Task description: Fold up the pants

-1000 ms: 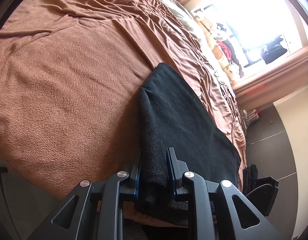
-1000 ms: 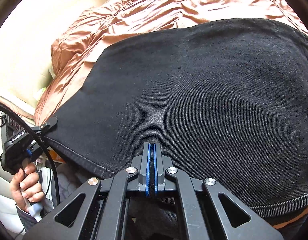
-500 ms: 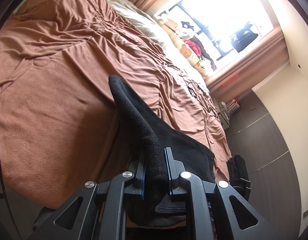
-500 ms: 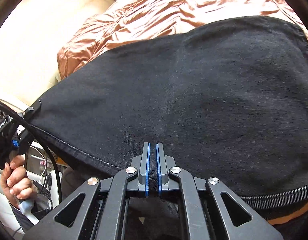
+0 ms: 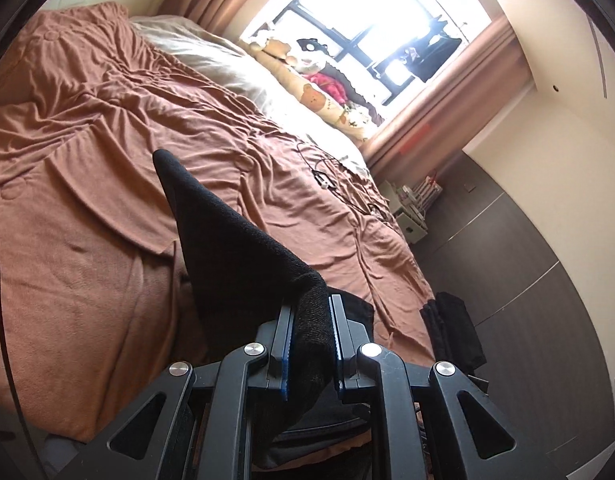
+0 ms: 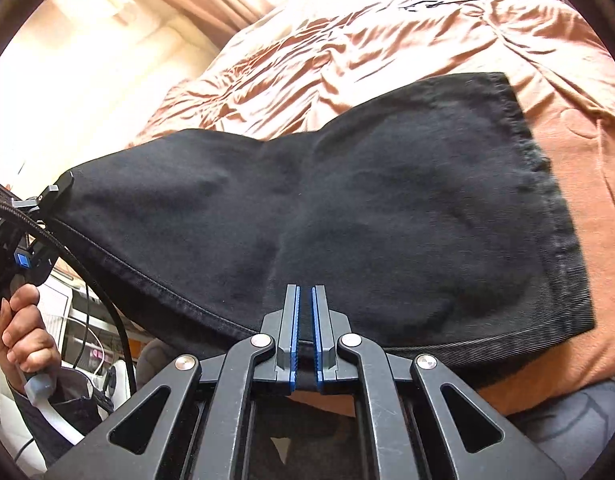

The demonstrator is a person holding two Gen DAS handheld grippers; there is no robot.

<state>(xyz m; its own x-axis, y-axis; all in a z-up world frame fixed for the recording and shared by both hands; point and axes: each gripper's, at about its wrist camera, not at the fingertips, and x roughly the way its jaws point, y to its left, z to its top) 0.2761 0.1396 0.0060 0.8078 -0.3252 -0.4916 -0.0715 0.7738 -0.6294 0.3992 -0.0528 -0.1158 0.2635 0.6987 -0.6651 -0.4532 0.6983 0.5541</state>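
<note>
1. Left gripper point(image 5: 309, 344) has its jaws clamped on a thick bunched edge of the black pants point(image 6: 347, 216), nearly closed, the cloth packed between the blue pads.
2. Right gripper point(image 6: 304, 332) is pinched almost flat on the stitched hem of the same pants, a thin layer of fabric between its jaws.
3. The pants hang stretched between both grippers, the near edge lifted, the far end lying on the brown bedspread point(image 5: 87, 160).
4. At the left of the right-wrist view, a hand point(image 6: 21, 332) grips the left gripper's handle.
</note>
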